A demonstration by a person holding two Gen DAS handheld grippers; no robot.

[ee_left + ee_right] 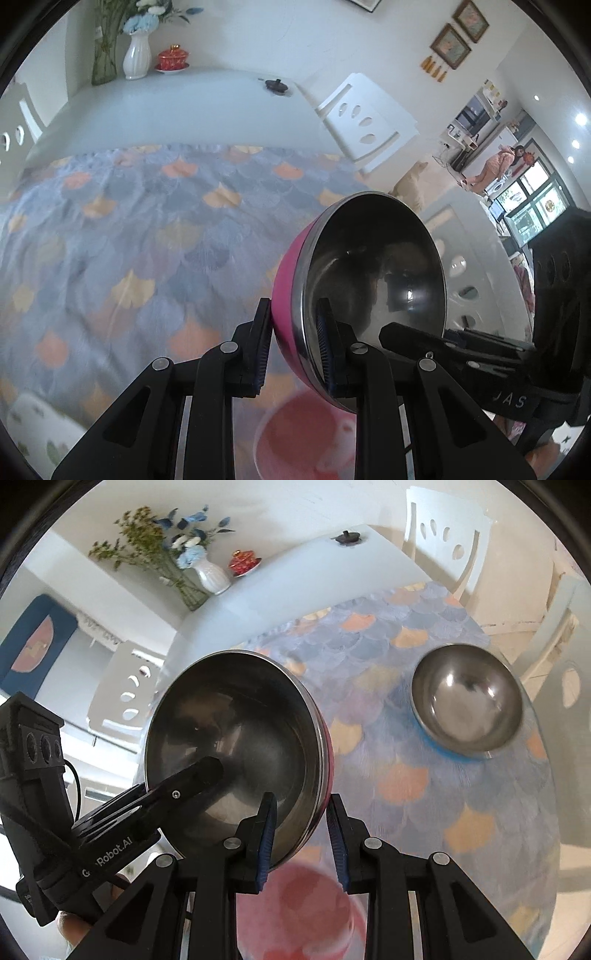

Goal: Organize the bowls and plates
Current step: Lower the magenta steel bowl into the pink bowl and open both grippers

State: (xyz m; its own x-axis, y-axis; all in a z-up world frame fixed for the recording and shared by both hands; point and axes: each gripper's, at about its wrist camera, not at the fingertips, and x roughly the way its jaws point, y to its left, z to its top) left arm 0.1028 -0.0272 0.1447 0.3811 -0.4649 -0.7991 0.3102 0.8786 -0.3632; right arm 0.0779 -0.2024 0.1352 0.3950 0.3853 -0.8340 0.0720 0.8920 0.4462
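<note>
Patterned in blue, grey and orange scales, the tablecloth covers the near part of a pale table set against a white wall. Above it the pink bowl, pink outside and steel inside, is held tilted on its side. The left gripper has its blue-padded tongs closed narrowly on the bowl's rim, one pad on the pink outer wall and one inside. In the right wrist view the right gripper straddles the same bowl's rim at its 5 o'clock edge; the inner pad touches the steel, while whether the outer pad presses the pink wall cannot be told. The other gripper's finger reaches into the bowl from 8 o'clock in that view. Below the bowl, at 6 o'clock, lies a blurred red plate. A second steel bowl, with a blue underside, rests upright on the cloth at 2 o'clock, well apart. At the table's far end stand a white vase of flowers, a red lidded cup and a small black object. White chairs flank the table
</note>
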